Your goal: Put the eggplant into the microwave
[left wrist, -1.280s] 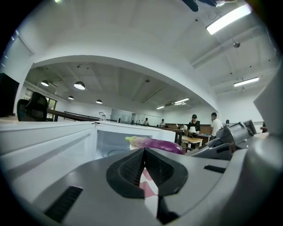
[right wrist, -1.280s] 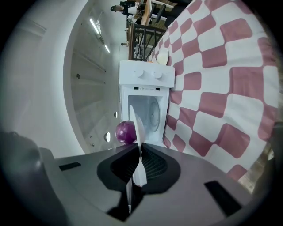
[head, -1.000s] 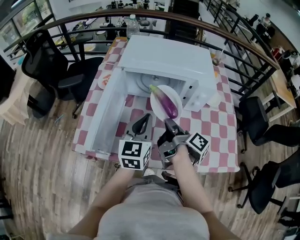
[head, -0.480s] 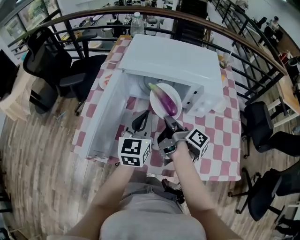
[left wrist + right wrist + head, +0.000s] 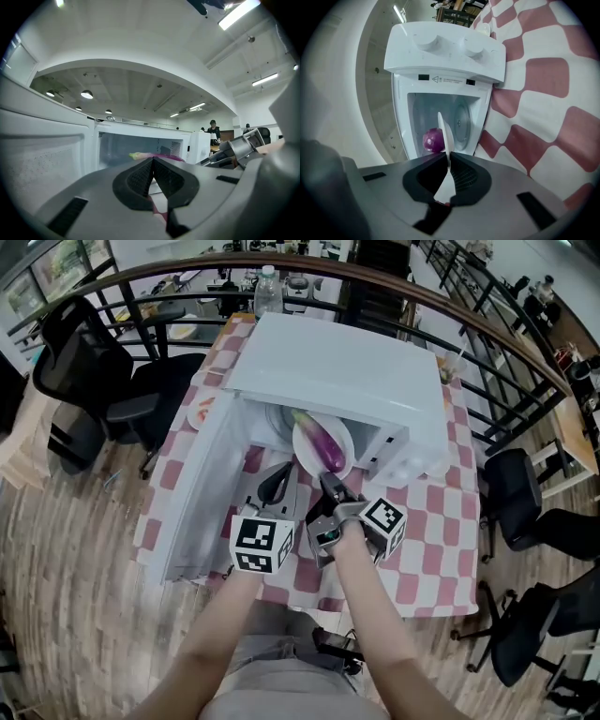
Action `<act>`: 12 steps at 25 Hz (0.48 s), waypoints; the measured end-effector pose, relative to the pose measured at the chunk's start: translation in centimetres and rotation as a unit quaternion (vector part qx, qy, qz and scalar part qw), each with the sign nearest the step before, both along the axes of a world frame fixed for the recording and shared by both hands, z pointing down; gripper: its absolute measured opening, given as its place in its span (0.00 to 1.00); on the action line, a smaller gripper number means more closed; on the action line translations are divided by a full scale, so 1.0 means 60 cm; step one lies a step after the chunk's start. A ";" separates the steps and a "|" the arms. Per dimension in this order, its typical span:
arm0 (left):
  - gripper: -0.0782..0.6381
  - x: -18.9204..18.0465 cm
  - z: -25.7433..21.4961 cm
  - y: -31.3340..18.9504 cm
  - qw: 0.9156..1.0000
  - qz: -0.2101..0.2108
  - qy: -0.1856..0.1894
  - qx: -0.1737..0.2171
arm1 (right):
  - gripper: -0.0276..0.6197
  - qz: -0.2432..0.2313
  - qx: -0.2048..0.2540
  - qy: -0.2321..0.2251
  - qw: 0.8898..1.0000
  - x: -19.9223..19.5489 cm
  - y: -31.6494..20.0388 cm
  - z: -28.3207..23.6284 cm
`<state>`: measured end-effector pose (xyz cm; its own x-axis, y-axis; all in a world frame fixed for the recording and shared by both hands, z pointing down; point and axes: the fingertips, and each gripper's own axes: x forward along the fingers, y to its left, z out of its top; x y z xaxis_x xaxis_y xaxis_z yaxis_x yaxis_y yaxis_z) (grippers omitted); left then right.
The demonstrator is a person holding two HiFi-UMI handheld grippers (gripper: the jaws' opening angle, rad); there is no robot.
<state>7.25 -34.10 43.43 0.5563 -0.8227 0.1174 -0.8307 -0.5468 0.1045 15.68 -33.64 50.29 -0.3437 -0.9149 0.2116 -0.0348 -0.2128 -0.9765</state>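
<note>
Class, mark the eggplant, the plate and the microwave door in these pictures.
eggplant [image 5: 322, 442], head view, middle of its purple body.
plate [image 5: 305, 456], head view, bare white part left of the eggplant.
microwave door [image 5: 202, 488], head view, inner face of the open door.

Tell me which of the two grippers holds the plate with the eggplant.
The right gripper: its jaws clamp the white plate's rim. The left gripper is shut on nothing, beside it.

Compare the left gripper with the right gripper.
The right gripper is shut on the rim of the white plate, carrying the eggplant; the left gripper is shut on nothing. The right gripper is rolled sideways; the left gripper sits upright. Both point at the open microwave.
</note>
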 end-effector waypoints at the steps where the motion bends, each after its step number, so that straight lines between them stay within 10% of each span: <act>1: 0.12 -0.003 0.005 -0.005 1.000 -0.002 -0.001 0.000 | 0.10 -0.002 0.001 0.001 1.000 -0.003 -0.007 0.005; 12: 0.12 -0.008 0.050 -0.038 1.000 0.007 0.011 -0.003 | 0.10 -0.005 -0.004 0.006 1.000 -0.017 -0.072 0.067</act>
<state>6.79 -36.41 46.43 0.5704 -0.8141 0.1095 -0.8204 -0.5578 0.1260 14.63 -37.94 54.31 -0.3513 -0.9094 0.2226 -0.0480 -0.2199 -0.9743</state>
